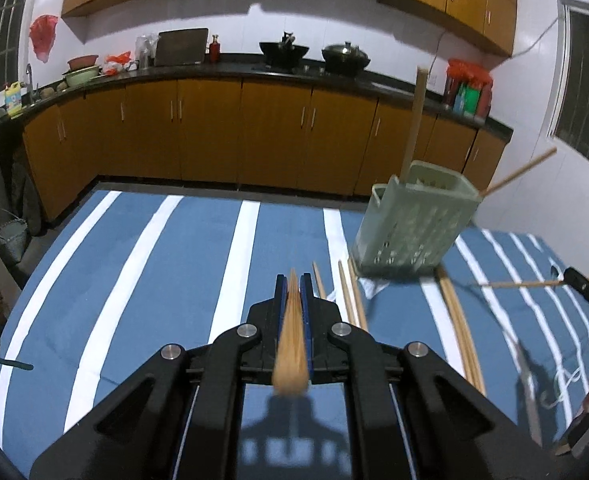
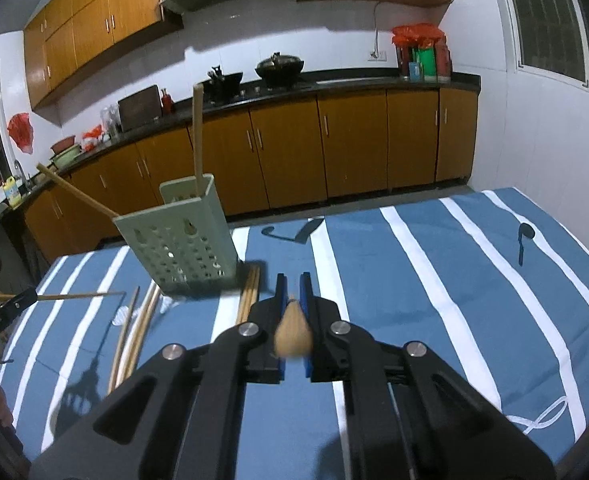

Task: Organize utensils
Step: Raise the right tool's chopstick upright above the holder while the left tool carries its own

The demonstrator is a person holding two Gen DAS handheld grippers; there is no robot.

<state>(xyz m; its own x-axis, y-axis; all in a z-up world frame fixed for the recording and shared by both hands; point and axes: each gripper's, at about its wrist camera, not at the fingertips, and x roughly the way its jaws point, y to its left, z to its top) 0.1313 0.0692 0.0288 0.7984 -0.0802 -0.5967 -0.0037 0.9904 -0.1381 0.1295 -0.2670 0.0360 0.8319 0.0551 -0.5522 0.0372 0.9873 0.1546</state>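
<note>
Lying rightward, dark spoon [image 2: 523,240] (right view only)

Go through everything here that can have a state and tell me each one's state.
left gripper: shut on a chopstick
right gripper: shut on a chopstick
green holder: tilted, two sticks inside
loose chopsticks: flat on the striped cloth
</note>
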